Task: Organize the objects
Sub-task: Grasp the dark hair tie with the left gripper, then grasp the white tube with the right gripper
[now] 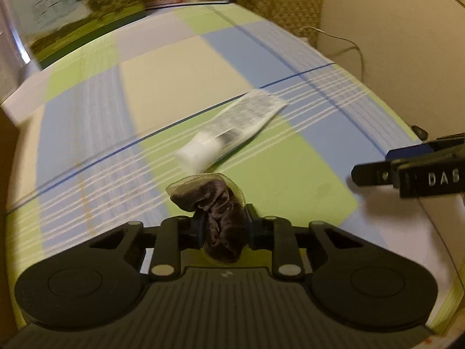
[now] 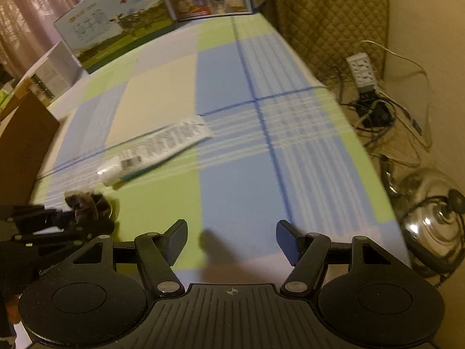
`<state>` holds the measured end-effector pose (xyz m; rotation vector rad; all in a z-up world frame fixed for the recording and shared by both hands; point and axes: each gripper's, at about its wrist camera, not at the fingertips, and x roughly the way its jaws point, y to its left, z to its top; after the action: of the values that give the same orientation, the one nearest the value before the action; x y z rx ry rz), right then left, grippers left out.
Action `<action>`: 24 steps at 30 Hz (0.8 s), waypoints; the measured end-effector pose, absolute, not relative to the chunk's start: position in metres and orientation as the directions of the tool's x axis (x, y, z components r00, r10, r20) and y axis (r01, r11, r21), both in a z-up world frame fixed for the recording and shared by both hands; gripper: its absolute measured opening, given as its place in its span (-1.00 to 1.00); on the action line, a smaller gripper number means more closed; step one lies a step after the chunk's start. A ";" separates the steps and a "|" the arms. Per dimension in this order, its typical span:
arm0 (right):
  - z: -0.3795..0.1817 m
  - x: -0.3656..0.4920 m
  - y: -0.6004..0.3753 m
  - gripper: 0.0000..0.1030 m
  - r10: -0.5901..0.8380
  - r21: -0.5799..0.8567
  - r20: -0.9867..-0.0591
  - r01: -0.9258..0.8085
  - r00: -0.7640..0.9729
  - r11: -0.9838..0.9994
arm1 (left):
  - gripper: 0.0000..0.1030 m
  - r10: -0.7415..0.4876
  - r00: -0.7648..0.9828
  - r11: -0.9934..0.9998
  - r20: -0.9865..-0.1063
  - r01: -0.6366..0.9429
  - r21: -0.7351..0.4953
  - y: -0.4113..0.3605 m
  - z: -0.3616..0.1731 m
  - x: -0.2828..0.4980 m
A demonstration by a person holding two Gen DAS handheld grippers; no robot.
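My left gripper (image 1: 223,221) is shut on a dark brown velvet scrunchie in a clear wrapper (image 1: 215,203), held just above the checked cloth. It also shows at the left of the right wrist view (image 2: 87,203). A white tube with a white cap (image 1: 232,128) lies on the cloth just beyond the scrunchie, cap towards me; in the right wrist view the tube (image 2: 157,148) lies left of centre. My right gripper (image 2: 232,241) is open and empty over the cloth's near edge. Its tip enters the left wrist view at the right (image 1: 375,171).
The table carries a green, blue and cream checked cloth (image 2: 232,174). Printed cartons (image 2: 116,26) stand along the far edge. A quilted cover (image 2: 328,14) is at the back right. A power strip with tangled cables (image 2: 366,87) and a steel kettle (image 2: 430,218) lie off the right edge.
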<state>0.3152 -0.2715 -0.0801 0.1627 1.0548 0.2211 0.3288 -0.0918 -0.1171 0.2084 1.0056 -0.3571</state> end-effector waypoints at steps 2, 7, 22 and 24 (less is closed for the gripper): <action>-0.078 0.322 -0.261 0.25 0.269 0.234 -0.832 -0.132 0.485 0.963 | -0.57 -0.177 0.488 0.941 -0.854 0.340 -0.001 -0.076 -0.116 0.329; -0.072 0.346 -0.231 0.25 0.291 0.214 -0.798 -0.203 0.527 0.956 | -0.57 -0.107 0.507 0.977 -0.855 0.214 0.004 -0.034 -0.112 0.331; -0.100 0.401 -0.151 0.25 0.211 0.047 -0.802 -0.294 0.558 0.955 | -0.56 -0.033 0.481 0.998 -0.876 0.061 -0.004 0.016 -0.110 0.330; -0.102 0.395 -0.152 0.25 0.215 0.033 -0.801 -0.318 0.558 0.948 | -0.56 -0.038 0.480 0.998 -0.876 0.064 -0.008 0.016 -0.110 0.328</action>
<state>0.3954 -0.1517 -0.1017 -0.1204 0.9273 0.3151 0.3285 0.0160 -0.1101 0.0270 1.0680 -0.0624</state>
